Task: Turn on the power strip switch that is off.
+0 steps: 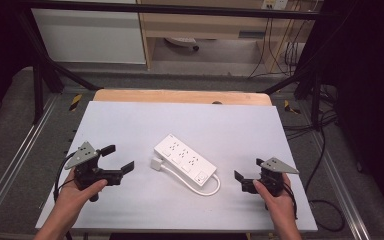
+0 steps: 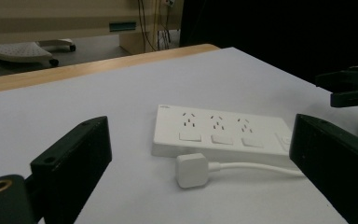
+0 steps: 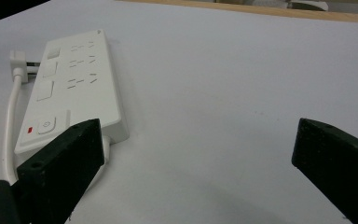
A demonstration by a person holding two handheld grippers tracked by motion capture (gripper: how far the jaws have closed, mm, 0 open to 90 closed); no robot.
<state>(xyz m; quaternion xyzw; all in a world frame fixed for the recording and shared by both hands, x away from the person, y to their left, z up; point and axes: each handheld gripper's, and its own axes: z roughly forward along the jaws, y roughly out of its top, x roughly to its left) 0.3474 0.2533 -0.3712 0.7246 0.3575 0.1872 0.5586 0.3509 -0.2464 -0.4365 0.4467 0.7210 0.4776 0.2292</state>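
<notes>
Left gripper [image 1: 117, 158] sits at the table's left side, jaws spread wide, grasping nothing and touching nothing. Centre of the white table [image 1: 130, 125]: a white power strip [image 1: 185, 160] lies flat and diagonal, well apart from both grippers, its plug [image 1: 157, 164] resting just beside its long edge on a looped cord [image 1: 207, 190]. Right gripper [image 1: 247, 170] sits at the right side, jaws likewise wide apart and empty. Left gripper view shows the plug [image 2: 192, 170] lying flat before three socket rows; right gripper view alone reveals a red indicator [image 3: 29, 130] beside the strip's power button [image 3: 46, 125].
</notes>
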